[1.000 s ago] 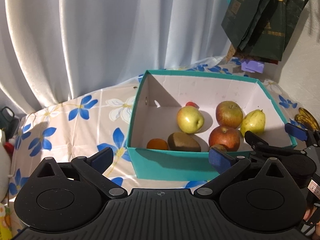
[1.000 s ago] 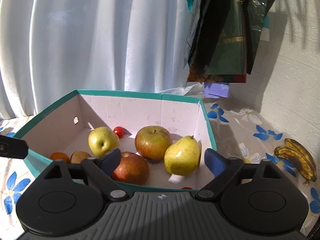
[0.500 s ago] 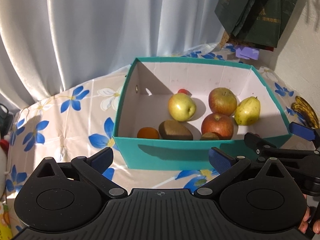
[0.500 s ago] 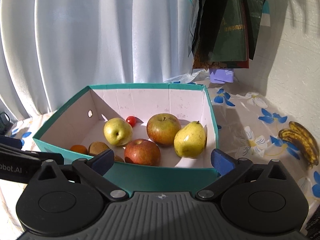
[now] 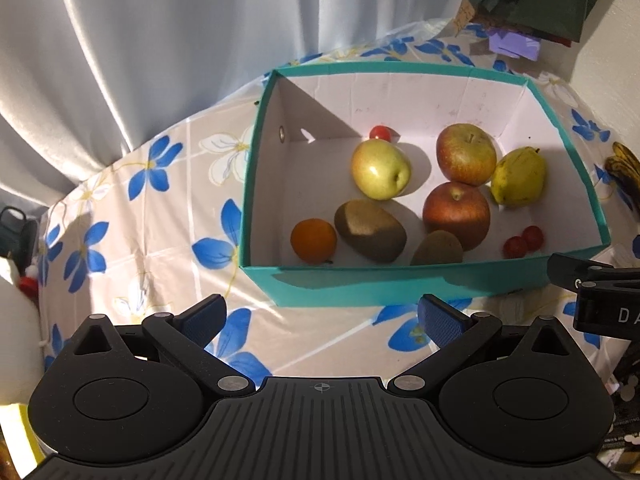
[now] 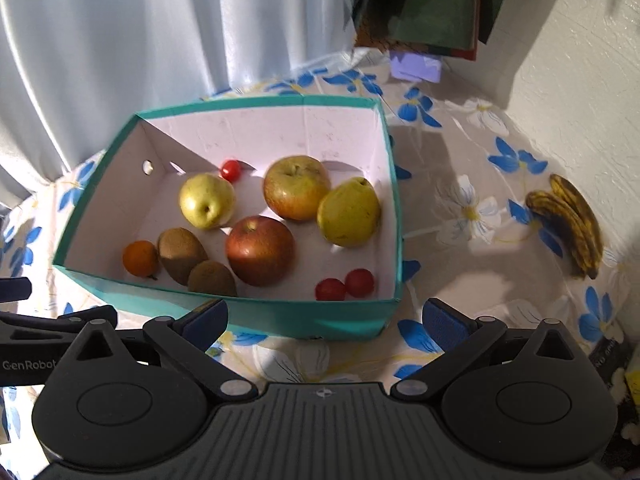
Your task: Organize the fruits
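A teal box (image 5: pixel 400 282) (image 6: pixel 308 320) with a white inside stands on the flowered cloth. It holds a yellow apple (image 6: pixel 207 200), two red apples (image 6: pixel 260 250) (image 6: pixel 297 188), a pear (image 6: pixel 349 212), two kiwis (image 6: pixel 180 254), an orange (image 6: pixel 140 258) and three cherry tomatoes (image 6: pixel 345 284). Dark bananas (image 6: pixel 572 224) lie on the cloth right of the box. My left gripper (image 5: pixel 323 318) hangs open before the box's near wall, empty. My right gripper (image 6: pixel 325 320) is wide open above the near wall, nothing between its fingers.
A white curtain (image 5: pixel 160 40) hangs behind the table. Dark green bags (image 6: pixel 432 0) hang at the back right beside a white wall (image 6: pixel 560 80). A small purple item (image 6: pixel 416 66) lies under them. Odd items sit at the table's left edge (image 5: pixel 16 232).
Both grippers have pulled back and tilted downward, so the box is now seen from above. The right gripper's jaws spread a little wider. No fruit has moved.
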Tool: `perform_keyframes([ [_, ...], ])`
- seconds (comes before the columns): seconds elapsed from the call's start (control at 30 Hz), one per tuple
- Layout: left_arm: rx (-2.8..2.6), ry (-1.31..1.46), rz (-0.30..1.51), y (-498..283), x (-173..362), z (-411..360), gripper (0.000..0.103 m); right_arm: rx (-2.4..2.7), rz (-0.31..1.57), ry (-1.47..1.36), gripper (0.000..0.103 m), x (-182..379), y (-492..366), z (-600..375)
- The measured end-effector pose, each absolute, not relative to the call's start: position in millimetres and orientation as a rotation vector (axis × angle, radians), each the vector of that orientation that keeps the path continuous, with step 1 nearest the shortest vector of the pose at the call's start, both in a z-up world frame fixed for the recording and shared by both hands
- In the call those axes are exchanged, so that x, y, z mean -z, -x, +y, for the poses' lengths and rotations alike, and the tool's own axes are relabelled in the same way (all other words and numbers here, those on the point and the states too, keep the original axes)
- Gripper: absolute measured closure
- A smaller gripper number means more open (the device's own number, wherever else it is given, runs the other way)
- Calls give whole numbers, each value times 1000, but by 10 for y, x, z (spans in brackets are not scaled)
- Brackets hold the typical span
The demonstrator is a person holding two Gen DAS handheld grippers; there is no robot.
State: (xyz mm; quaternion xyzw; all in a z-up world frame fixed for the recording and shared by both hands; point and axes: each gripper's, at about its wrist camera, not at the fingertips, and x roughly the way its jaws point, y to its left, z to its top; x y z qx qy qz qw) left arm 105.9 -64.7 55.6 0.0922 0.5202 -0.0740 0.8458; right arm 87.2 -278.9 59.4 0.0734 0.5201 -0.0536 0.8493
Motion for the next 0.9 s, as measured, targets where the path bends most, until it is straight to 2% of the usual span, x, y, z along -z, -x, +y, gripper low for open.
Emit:
perform_keyframes([
  [0.43,215,-180,1202,-1331,-368,-820,0,121,1195,-93,0,-588,-1292,-2694],
  [0.9,181,-197,1176,-1342,-524,-788,0,136,1210,-99,0,-579,-1355,-2755],
])
